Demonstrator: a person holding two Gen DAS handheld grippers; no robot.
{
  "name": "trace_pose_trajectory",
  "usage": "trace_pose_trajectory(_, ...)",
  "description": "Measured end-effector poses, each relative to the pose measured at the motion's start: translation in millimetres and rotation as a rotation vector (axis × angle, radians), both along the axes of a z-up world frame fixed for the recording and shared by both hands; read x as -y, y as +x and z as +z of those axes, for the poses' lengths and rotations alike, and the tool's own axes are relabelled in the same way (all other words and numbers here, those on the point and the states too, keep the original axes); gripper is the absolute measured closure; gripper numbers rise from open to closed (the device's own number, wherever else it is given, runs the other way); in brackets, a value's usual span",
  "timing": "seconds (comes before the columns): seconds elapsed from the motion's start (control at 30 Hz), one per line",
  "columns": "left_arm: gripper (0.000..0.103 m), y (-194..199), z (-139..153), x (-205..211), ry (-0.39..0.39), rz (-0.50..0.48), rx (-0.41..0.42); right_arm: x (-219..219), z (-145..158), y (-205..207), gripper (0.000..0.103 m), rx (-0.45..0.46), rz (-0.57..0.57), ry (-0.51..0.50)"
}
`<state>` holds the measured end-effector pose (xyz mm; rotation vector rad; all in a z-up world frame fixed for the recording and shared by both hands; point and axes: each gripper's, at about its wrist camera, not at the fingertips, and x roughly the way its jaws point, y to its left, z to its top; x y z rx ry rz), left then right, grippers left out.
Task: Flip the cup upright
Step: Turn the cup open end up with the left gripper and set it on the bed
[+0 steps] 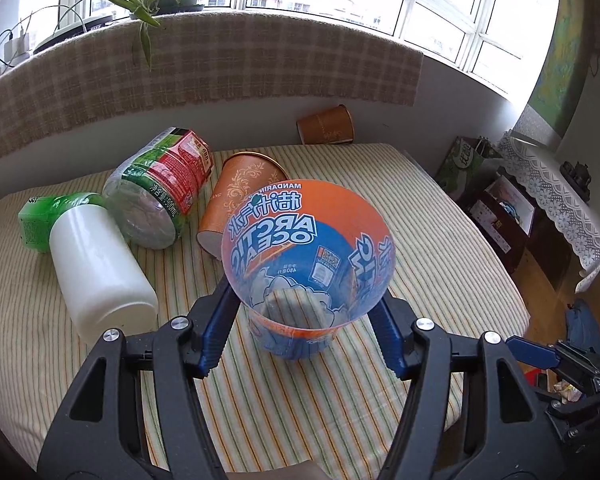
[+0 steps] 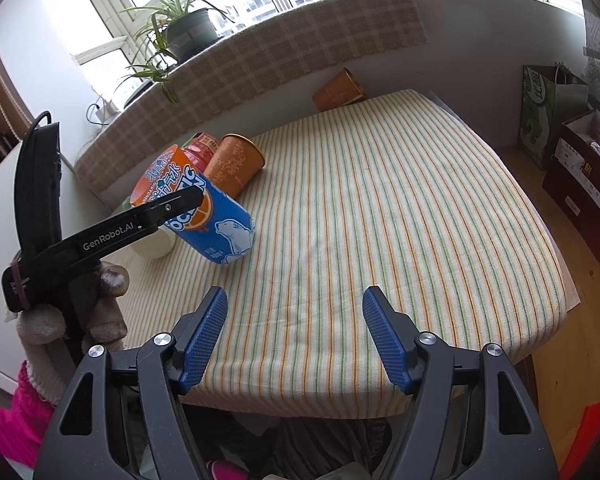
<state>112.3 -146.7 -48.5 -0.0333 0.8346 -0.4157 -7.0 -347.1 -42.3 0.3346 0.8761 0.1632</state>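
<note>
A clear plastic cup with a blue and orange "Arctic Ocean" print (image 1: 308,264) is held between my left gripper's blue fingers (image 1: 306,300). It is tilted, its mouth towards the camera and its base near the striped cloth. In the right wrist view the same cup (image 2: 212,216) leans over the table with the left gripper's black finger (image 2: 172,206) across its side. My right gripper (image 2: 294,320) is open and empty, above the table's near edge, apart from the cup.
An orange paper cup (image 1: 240,196) lies on its side behind the held cup. A clear bottle with a red and green label (image 1: 160,188) and a white bottle (image 1: 100,268) lie to the left. Another orange cup (image 1: 326,124) lies at the wall. Boxes (image 2: 580,168) stand at right.
</note>
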Motion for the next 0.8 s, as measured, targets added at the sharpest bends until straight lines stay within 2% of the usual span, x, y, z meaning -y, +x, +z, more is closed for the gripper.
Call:
trace_pose_trajectory(0.2, 0.034, 1.5, -5.9, 4.4, -0.004, -0.018, -0.033, 1.6, -0.6, -1.0, 0.033, 0.0, -0.004, 0.001)
trace_pose_trajectory(0.3, 0.024, 1.5, -7.0, 4.2, -0.019, -0.026, -0.043, 2.6, -1.4, -1.9, 0.033, 0.0, -0.005, 0.004)
trace_pose_trajectory(0.63, 0.023, -8.3, -14.9, -6.9, -0.017, -0.023, -0.07, -3.3, 4.4, -0.3, 0.033, 0.031, 0.0, -0.028)
trace_pose_trajectory(0.8, 0.023, -20.5, -16.7, -22.2, -0.013, -0.001, -0.063, -11.6, 10.5, 2.2, 0.033, 0.069, 0.005, -0.076)
